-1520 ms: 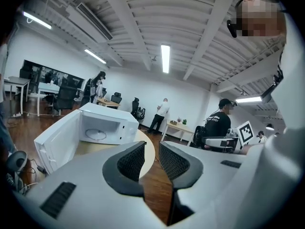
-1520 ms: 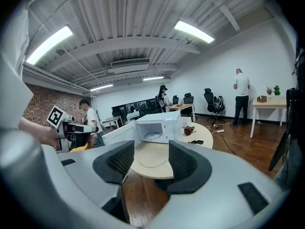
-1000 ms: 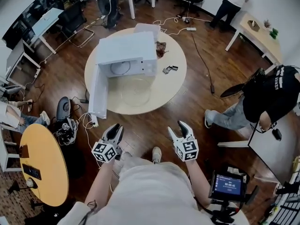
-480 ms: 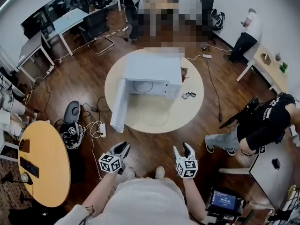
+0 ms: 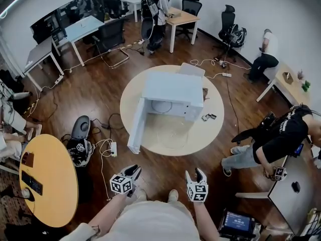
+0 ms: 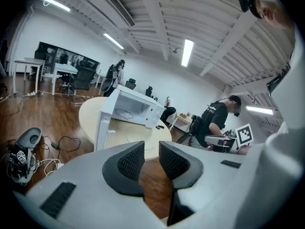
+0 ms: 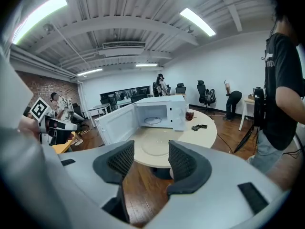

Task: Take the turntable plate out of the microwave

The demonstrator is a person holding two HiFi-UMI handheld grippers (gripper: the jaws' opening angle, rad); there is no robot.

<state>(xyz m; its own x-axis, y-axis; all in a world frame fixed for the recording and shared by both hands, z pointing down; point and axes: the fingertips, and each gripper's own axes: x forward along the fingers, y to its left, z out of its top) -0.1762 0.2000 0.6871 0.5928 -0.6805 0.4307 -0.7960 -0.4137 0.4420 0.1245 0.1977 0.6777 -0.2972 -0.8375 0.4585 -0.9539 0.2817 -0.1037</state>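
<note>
A white microwave [image 5: 173, 92] stands on a round beige table [image 5: 210, 129] with its door [image 5: 136, 127] swung open to the left. The clear glass turntable plate [image 5: 171, 133] lies flat on the table in front of the oven mouth. In the right gripper view the plate [image 7: 153, 141] sits before the microwave [image 7: 167, 109], and a roller ring [image 7: 151, 120] shows inside. My left gripper [image 5: 134, 170] and right gripper [image 5: 195, 173] hover over the wooden floor, well short of the table. Both are open and empty, the left gripper [image 6: 151, 149] with a narrow gap, the right gripper [image 7: 151, 149] wider.
Small black items [image 5: 209, 117] lie on the table's right side. A power strip and cables [image 5: 113, 148] trail on the floor by a black bag [image 5: 80, 149]. A yellow round table [image 5: 45, 179] stands at left; a person in black [image 5: 281, 134] sits at right.
The table and microwave have receded in the head view. Both grippers have dropped lower in the picture, farther from the table, still empty.
</note>
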